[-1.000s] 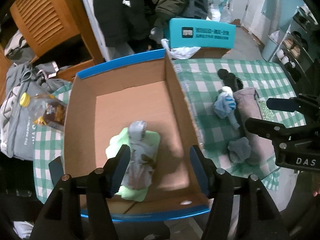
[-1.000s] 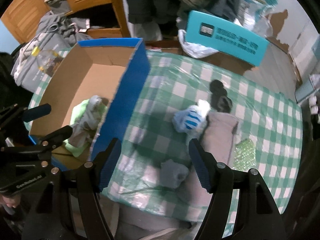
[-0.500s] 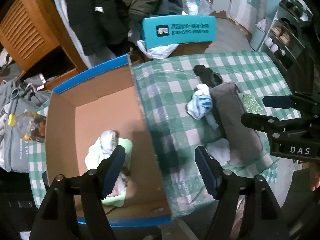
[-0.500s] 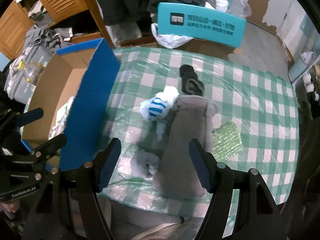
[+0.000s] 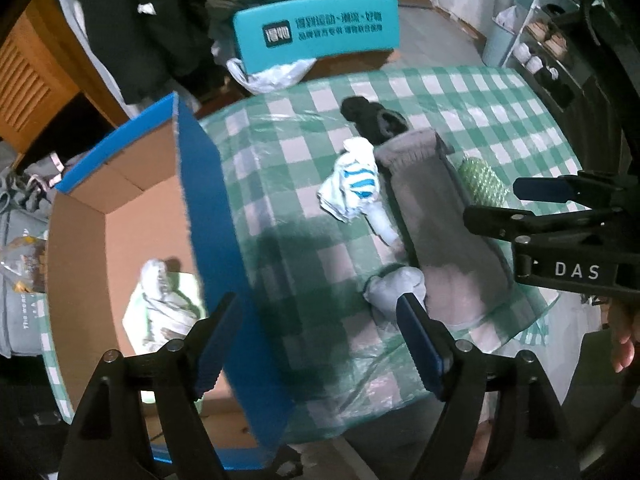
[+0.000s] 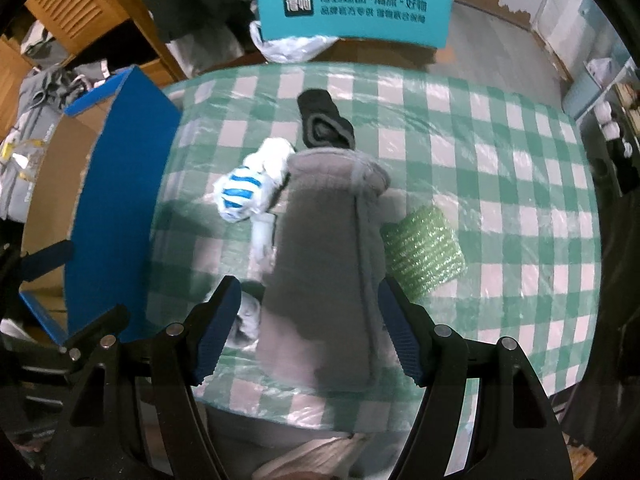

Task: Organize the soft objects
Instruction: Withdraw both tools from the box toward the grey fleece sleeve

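Note:
An open cardboard box (image 5: 132,220) with blue outer walls (image 6: 116,184) stands at the table's left and holds a green cloth with a patterned bundle (image 5: 164,304). On the green checked tablecloth (image 6: 480,152) lie a long grey cloth (image 6: 328,264), a blue-striped white sock ball (image 6: 244,192), a rolled black sock (image 6: 324,124), a small grey sock ball (image 5: 396,288) and a green bubble-wrap piece (image 6: 424,252). My left gripper (image 5: 320,344) is open, above the box's right wall. My right gripper (image 6: 308,332) is open, above the grey cloth's near end.
A teal box with printed text (image 6: 356,8) and a white plastic bag (image 6: 292,44) stand behind the table. Dark coats (image 5: 180,20) hang beyond. Wooden furniture (image 6: 76,4) and grey clothes (image 6: 44,92) lie at the left. Shelves (image 5: 548,44) stand at the right.
Both grippers have moved right, away from the box and over the tablecloth. The right gripper now frames the grey cloth. Both stay open and empty.

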The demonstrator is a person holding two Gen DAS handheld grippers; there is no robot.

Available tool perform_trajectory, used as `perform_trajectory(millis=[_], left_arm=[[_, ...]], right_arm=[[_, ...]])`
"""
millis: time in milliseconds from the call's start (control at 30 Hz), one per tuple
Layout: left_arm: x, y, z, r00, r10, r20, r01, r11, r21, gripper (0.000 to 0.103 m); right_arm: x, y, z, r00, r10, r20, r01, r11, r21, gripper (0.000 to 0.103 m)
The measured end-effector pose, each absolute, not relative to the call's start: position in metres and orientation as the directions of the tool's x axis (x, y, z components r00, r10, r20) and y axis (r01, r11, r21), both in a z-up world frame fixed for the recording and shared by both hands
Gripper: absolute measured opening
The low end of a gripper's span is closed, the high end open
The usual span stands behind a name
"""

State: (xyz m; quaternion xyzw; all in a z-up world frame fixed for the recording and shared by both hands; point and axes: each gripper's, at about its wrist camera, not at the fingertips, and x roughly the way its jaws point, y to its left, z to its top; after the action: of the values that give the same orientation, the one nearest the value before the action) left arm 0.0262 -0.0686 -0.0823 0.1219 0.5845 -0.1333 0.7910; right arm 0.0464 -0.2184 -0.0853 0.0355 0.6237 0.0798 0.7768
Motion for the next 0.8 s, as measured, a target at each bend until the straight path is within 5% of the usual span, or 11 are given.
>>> perform_trajectory(millis=[800], left_arm=[[0.040,-0.093,-0.131,0.191,-0.020,-0.981,0.366,0.929,0.052,0.087]], right_arm=[[0.067,-0.215,-0.152,0.096,0.154,-0.983,-0.043,0.988,0.151,0.071]])
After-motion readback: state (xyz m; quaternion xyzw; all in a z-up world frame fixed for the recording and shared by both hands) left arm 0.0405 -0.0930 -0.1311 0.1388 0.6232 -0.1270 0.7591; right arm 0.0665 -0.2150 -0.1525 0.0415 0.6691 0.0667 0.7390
